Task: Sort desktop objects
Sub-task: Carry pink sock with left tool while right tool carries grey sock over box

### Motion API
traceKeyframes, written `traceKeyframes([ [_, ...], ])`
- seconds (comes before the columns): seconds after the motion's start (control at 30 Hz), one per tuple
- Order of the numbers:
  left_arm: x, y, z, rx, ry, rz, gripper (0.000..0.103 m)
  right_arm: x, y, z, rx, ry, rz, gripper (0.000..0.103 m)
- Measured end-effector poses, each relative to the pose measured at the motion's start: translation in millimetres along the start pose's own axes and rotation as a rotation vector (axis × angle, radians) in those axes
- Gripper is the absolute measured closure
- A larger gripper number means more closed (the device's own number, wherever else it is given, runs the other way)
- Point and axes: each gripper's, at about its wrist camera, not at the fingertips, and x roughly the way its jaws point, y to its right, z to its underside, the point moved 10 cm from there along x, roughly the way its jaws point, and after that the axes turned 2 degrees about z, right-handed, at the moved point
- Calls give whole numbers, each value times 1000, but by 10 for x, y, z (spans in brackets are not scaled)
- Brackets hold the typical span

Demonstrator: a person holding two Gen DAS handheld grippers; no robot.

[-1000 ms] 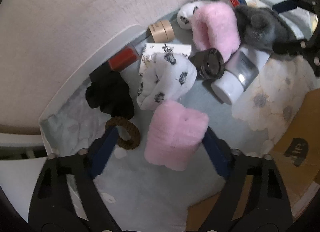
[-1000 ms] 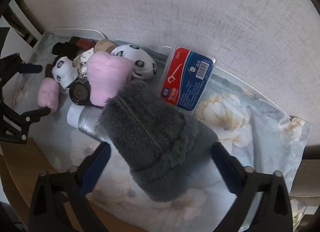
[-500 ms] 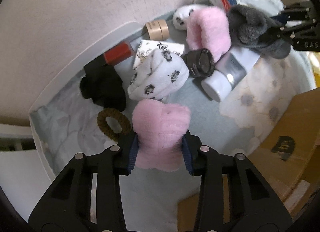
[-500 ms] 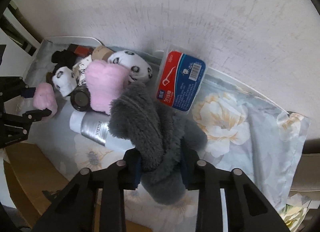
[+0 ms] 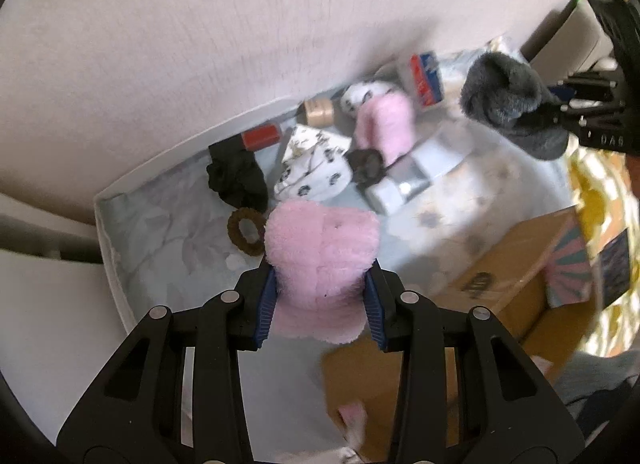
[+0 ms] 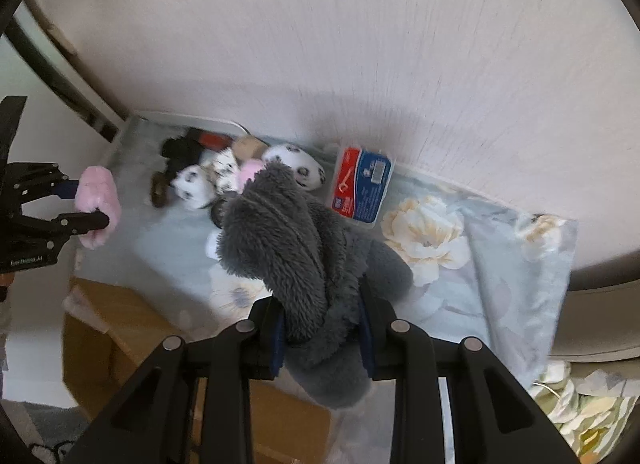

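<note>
Pink fluffy sock point(image 5: 320, 264) clamped between left gripper point(image 5: 320, 304) pads — grey fluffy sock point(image 5: 508, 104) in right gripper point(image 5: 560, 120) beyond.

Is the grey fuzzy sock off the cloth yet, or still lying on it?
Off. The right hand-held gripper is shut on the grey fuzzy sock, which hangs clear above the floral cloth.

A pale, textured wall point(image 5: 200, 44) rises beyond the left claw point(image 5: 320, 292). A blue-grey floral cloth point(image 6: 500, 264) spreads ahead of the right claw point(image 6: 322, 328) and to its right. A brown cardboard box point(image 5: 500, 264) sits right of the left claw, at the cloth's near edge. A pink-and-teal striped pack point(image 5: 568, 268) lies at the box's far end, with yellow patterned fabric point(image 5: 600, 200) beyond.
</note>
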Motion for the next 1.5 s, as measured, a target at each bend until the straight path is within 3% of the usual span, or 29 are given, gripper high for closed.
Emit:
traceKeyframes([
  [0.13,-375,104,21,-1,30,9,68,-378,-125,19,-25,37,-9,76],
  [0.3,-639,340,172,13,44,20,68,-685,-384,120,47,82,-13,76],
  [0.57,-882,800,618,82,20,15,68,-785,-901,556,-5,36,-19,76],
  [0.8,-685,1128,1066,137,-40,14,68,-497,-1243,1006,-9,-39,-51,76],
  [0.97,-380,1190,1257,107,-81,30,68,-211,-1314,1273,37,-89,-39,76],
  [1.07,-240,1196,1340,107,-92,4,68,-54,-1301,1403,74,-112,-30,76],
  [1.23,-20,1208,1422,89,-113,-12,68,130,-1241,1523,163,-124,-7,76],
  [1.5,127,1210,1458,82,-134,-30,68,207,-1223,1511,197,-122,9,76],
])
